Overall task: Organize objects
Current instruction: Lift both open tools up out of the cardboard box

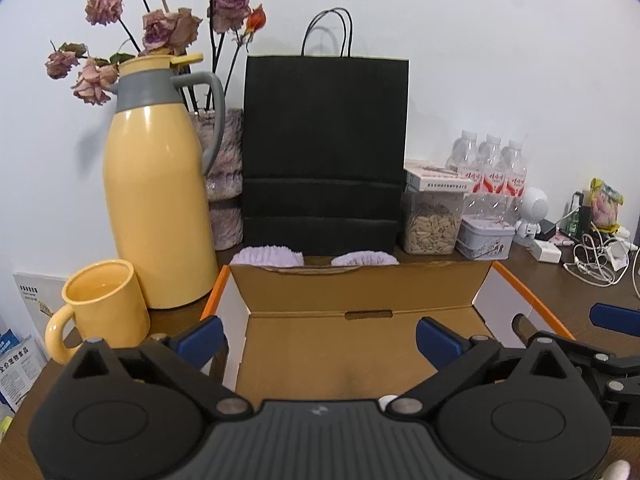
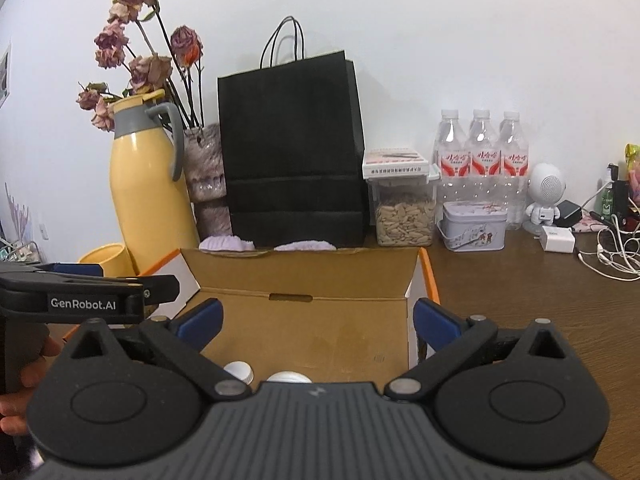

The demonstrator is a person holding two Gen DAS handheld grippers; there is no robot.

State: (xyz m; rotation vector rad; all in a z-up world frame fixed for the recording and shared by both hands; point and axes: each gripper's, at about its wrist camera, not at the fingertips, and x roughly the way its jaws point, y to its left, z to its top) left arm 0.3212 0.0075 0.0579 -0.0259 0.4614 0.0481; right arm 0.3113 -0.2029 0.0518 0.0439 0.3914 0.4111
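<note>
Both grippers, left (image 1: 320, 338) and right (image 2: 318, 320), hold jaws wide and empty over the open box (image 1: 360, 344); careless descent could crush its thin walls.

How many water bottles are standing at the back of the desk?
3 water bottles, side by side against the wall, behind the tin box and right of the seed jar. More may hide behind them.
</note>
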